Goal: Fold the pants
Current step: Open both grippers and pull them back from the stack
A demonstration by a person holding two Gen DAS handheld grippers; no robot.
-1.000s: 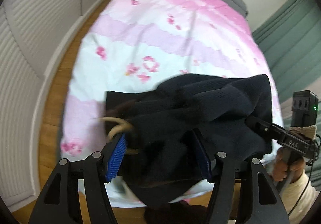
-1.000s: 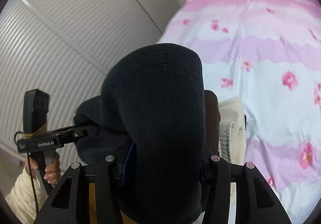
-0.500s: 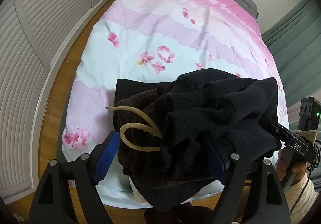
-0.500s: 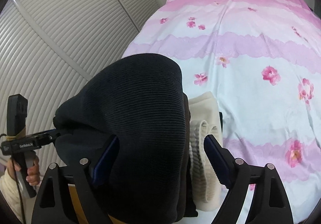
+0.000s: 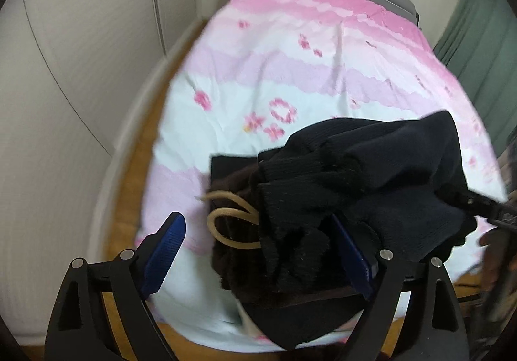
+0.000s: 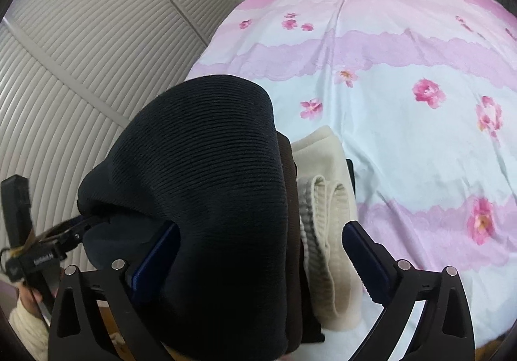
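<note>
A bed (image 5: 290,76) covered by a pink-and-white flowered sheet (image 6: 404,76) fills both views, running away toward twelve o'clock, with white slatted doors (image 6: 80,47) at nine to ten o'clock in the right wrist view. At the bed's near end, toward six o'clock, a pile of folded garments is seen. The dark ribbed pants (image 5: 371,173) lie bunched on top of it — in the right wrist view they bulge as a rounded mass (image 6: 210,183) at the centre. Under them a brown garment (image 5: 239,251) with a tan drawstring (image 5: 226,218) is shown, and a cream knitted garment (image 6: 326,209) lies just beside at three o'clock in the right wrist view.

The left gripper (image 5: 258,257) is held wide apart, its jaws straddling the pile; the blue pads (image 5: 164,251) clamp nothing. The right gripper (image 6: 258,260) is likewise spread, the pants draped over its left finger — no cloth is pinched.
</note>
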